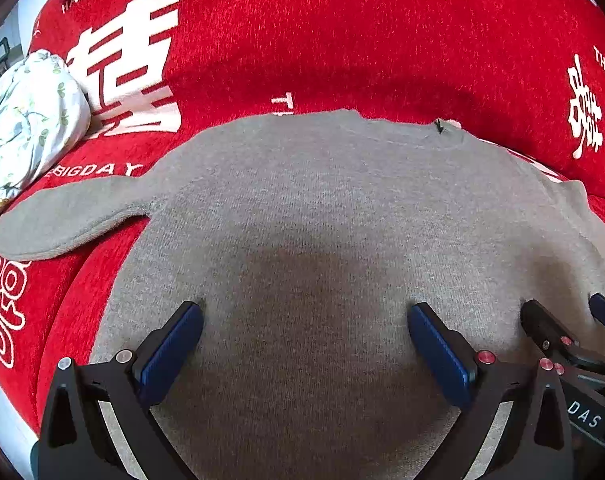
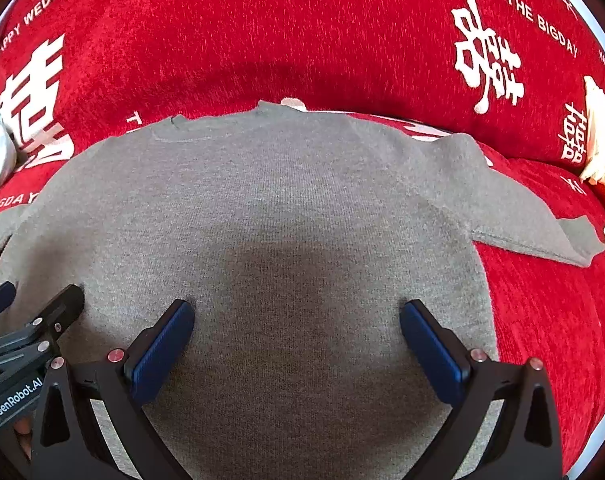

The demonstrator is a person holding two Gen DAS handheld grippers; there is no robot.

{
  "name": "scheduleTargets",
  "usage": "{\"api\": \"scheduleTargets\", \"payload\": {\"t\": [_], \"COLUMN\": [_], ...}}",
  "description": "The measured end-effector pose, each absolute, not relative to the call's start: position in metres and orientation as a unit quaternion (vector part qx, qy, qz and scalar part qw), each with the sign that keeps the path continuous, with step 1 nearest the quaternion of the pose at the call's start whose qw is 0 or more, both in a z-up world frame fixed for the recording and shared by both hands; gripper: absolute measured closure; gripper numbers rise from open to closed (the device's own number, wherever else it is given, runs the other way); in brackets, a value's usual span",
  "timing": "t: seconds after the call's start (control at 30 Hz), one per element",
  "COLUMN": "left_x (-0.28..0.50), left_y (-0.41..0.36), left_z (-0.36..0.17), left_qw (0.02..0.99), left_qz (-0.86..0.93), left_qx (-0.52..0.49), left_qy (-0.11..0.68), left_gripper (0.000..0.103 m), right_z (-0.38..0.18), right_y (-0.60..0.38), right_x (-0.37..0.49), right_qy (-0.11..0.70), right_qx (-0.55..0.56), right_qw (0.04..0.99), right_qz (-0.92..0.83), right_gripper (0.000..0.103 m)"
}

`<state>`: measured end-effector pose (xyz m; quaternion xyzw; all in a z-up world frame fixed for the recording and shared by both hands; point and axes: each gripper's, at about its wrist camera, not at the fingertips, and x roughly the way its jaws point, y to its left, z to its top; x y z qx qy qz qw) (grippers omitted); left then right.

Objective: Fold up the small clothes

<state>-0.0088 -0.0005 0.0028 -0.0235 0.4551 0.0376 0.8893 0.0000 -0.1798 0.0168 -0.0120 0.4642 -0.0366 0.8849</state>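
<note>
Left wrist view: the left gripper (image 1: pixel 304 340), fingers wide apart, hovers over a small grey knitted sweater (image 1: pixel 322 208) lying flat on a red chenille cover with white lettering (image 1: pixel 342 32); one sleeve (image 1: pixel 62 224) stretches left beyond the fingers.

Right wrist view: the right gripper (image 2: pixel 296 336), fingers likewise spread, hovers above the same sweater, holding nothing.

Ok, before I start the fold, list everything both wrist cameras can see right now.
sweater: one, grey, spread flat on the cover, sleeves out to both sides
cover: one, red with white lettering, under the sweater
floral bundle: one, white and green, far left on the cover
cream item: one, far right edge, unclear what it is
left gripper: one, black with blue pads, open over the sweater
right gripper: one, same colours, open beside it
</note>
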Motion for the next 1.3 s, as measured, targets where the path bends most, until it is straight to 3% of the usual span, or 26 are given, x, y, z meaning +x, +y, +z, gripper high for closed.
{"api": "scheduleTargets", "payload": {"t": [0.3, 0.8, 1.3], "left_x": [-0.009, -0.015, 0.019], "left_y": [0.003, -0.040, -0.119], "left_z": [0.013, 0.075, 0.080], "left_qw": [0.839, 0.869, 0.873], "left_qz": [0.036, 0.041, 0.000], "left_qx": [-0.043, -0.010, 0.024], "left_qy": [0.541, 0.492, 0.487], "left_gripper": [0.000, 0.000, 0.000], "right_z": [0.028, 0.094, 0.103], "right_y": [-0.182, -0.223, -0.310], "right_x": [-0.003, -0.023, -0.009], "right_qy": [0.528, 0.450, 0.414], "right_qx": [-0.002, 0.014, -0.004], "right_qw": [0.849, 0.893, 0.908], "right_qz": [0.008, 0.009, -0.070], "right_gripper": [0.000, 0.000, 0.000]}}
